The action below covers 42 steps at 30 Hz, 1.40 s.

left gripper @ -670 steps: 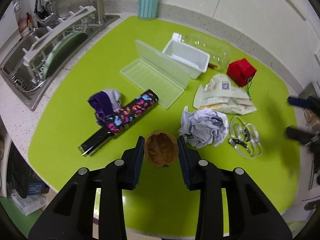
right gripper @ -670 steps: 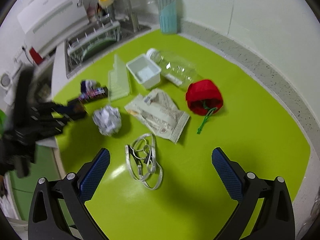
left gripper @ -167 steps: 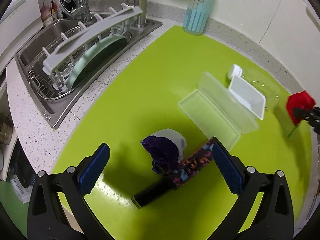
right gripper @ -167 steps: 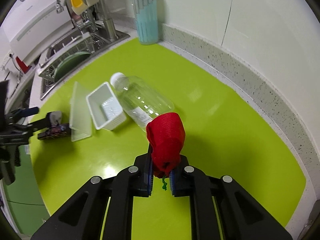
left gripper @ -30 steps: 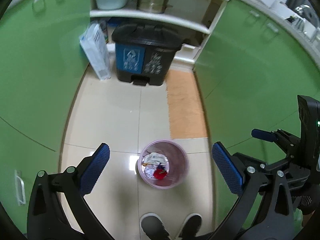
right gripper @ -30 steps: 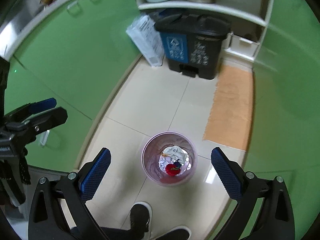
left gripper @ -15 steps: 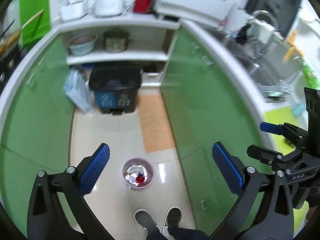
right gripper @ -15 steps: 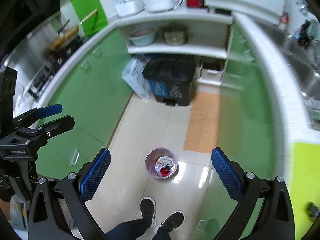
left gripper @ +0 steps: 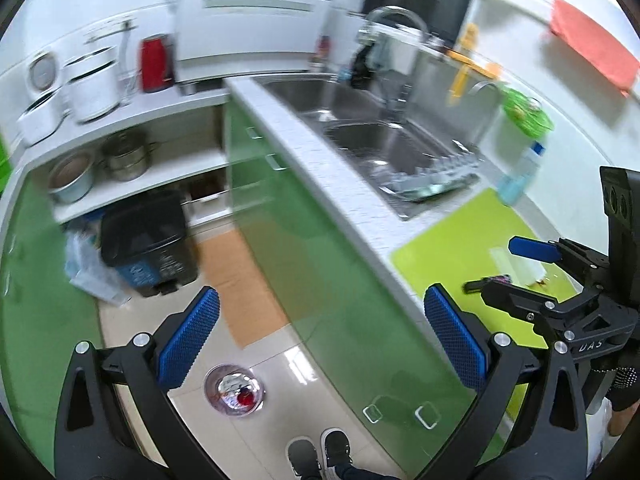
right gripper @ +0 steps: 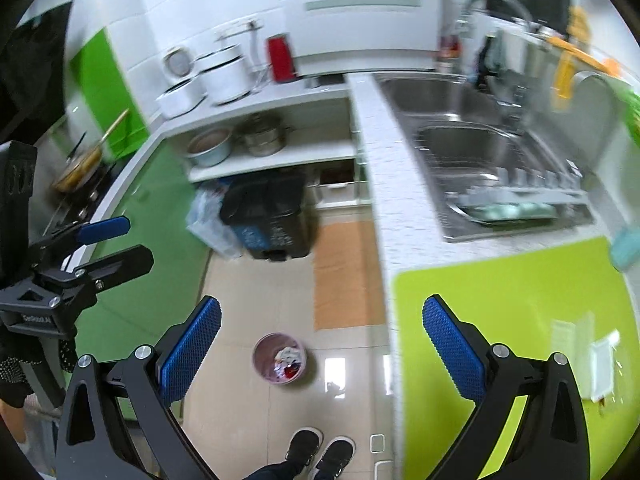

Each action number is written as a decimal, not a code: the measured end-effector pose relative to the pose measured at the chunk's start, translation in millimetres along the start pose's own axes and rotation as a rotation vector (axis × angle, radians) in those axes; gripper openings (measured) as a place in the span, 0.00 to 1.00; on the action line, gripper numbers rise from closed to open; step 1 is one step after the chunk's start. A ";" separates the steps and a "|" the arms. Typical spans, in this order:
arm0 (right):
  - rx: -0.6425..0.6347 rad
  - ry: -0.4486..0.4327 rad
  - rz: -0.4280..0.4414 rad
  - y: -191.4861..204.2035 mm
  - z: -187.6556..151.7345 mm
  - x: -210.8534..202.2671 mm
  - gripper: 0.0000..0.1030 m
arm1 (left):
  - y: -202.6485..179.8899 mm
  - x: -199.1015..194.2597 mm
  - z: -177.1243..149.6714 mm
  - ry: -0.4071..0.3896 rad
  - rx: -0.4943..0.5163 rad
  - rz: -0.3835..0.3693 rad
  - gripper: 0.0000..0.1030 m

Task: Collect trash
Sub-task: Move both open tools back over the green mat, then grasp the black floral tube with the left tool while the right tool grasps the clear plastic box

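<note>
Left gripper (left gripper: 320,344): held high over the kitchen floor, its blue-padded fingers (left gripper: 188,338) spread wide and holding nothing.
Right gripper (right gripper: 322,350): also raised above the floor, fingers (right gripper: 454,354) wide apart and empty; it shows too at the right edge of the left wrist view, over the worktop.
Waste basket (right gripper: 279,357): a small round pink basket standing on the pale floor tiles, just in front of the person's shoes and near the foot of the green cabinets.
Trash (right gripper: 289,364): inside the basket, a red lump beside crumpled white paper; the other pieces are too small to tell apart.
Person: only dark shoes with white soles (right gripper: 320,454) and dark trouser legs show at the bottom edge; a gloved hand (right gripper: 14,376) grips the left tool's handle.
Worktop (right gripper: 404,208): speckled white, running along the right above green cabinet doors, with a lime-green mat (right gripper: 500,304) on its near end.
On the mat: a clear plastic box (right gripper: 600,364) with its lid open lies towards the far right; in the left wrist view a dark patterned object (left gripper: 486,280) lies beside it, blurred.
Sink (right gripper: 472,148): stainless steel, beyond the mat, with a dish rack (right gripper: 520,200) at its near end.
Pedal bin (right gripper: 272,220): black, on the floor under open shelves, well apart from the basket, with a plastic bag (right gripper: 208,220) leaning against it.
Floor mat (right gripper: 346,276): orange-brown, lying between the pedal bin and the basket along the cabinet base.
</note>
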State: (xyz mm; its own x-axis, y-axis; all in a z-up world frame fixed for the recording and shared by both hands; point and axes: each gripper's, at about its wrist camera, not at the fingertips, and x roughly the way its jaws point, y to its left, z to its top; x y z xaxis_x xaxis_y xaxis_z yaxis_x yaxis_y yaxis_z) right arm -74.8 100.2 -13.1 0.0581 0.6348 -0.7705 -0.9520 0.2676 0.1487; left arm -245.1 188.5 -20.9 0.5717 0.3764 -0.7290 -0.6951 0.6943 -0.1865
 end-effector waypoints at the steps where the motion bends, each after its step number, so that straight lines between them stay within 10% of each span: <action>1: 0.020 -0.008 -0.019 -9.5 -1.2 -4.6 0.94 | -8.0 4.0 3.9 0.002 0.014 -0.012 0.97; 26: 0.445 -0.068 -0.378 -182.0 -96.5 -105.4 0.94 | -209.7 104.9 34.0 0.129 0.429 -0.353 0.97; 42: 0.505 0.003 -0.373 -242.4 -127.4 -98.4 0.94 | -282.6 226.0 -8.2 0.305 0.596 -0.359 0.97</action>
State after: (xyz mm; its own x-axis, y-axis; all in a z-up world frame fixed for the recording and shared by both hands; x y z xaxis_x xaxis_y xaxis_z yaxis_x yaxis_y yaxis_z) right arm 111.9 -119.5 -52.4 0.3575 0.4305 -0.8288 -0.6084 0.7806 0.1430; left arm 76.9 72.3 -138.4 0.5122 -0.0615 -0.8567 -0.0863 0.9887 -0.1226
